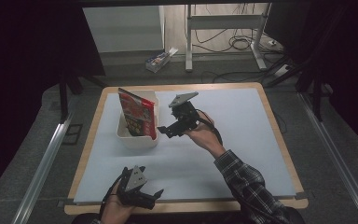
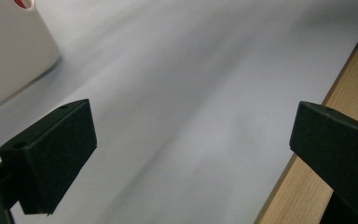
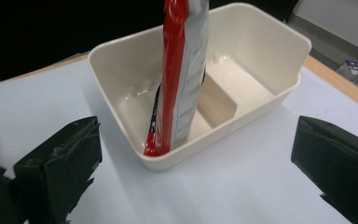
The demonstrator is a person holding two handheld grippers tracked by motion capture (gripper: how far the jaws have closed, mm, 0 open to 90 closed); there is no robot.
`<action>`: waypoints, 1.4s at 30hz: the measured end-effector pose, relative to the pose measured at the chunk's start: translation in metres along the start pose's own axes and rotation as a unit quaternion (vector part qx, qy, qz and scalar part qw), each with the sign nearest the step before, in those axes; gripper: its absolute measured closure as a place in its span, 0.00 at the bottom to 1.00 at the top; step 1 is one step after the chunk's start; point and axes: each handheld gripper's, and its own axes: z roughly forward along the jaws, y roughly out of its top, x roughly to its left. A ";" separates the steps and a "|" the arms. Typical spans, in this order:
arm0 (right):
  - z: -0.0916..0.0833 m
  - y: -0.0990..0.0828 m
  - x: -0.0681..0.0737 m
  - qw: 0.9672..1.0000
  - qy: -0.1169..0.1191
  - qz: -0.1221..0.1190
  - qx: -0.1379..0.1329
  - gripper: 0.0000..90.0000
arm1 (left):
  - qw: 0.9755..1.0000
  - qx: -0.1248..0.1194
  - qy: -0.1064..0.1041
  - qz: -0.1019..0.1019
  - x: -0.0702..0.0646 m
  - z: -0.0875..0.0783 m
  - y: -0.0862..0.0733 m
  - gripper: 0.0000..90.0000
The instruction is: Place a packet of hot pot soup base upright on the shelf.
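Open table (image 1: 242, 140) is lying all around my right tongs (image 1: 168, 129); nothing is standing between them and the cream bin (image 1: 137, 140). Inside the bin, the upright red packet (image 1: 137, 114) is splitting the space, leaving free room on either side. My left tongs (image 1: 151, 198) are facing bare table.

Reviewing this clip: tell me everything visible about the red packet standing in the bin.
The packet is a flat, glossy pouch, red with a grey printed back and a colourful front. It stands upright on its lower edge inside the cream plastic bin, rising well above the rim, its bottom against the near wall. Neither gripper touches it; the right gripper faces it with jaws open.
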 end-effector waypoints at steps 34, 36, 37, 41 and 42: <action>-0.057 -0.079 0.006 0.999 -0.013 0.032 0.006 0.00 | 1.000 0.003 0.017 0.008 0.005 -0.004 0.000 0.01; -0.064 -0.085 0.008 0.999 -0.015 0.032 0.006 0.00 | 1.000 0.006 0.018 0.011 0.006 -0.004 0.000 0.01; -0.067 -0.088 0.008 0.999 -0.019 0.030 0.007 0.00 | 1.000 0.006 0.017 0.010 0.006 -0.004 0.000 0.01; -0.081 -0.097 0.009 0.999 -0.037 0.027 0.006 0.00 | 1.000 0.005 0.016 0.010 0.006 -0.004 0.000 0.01; -0.084 -0.100 0.008 0.999 -0.041 0.028 0.003 0.00 | 1.000 0.005 0.017 0.011 0.006 -0.005 0.000 0.01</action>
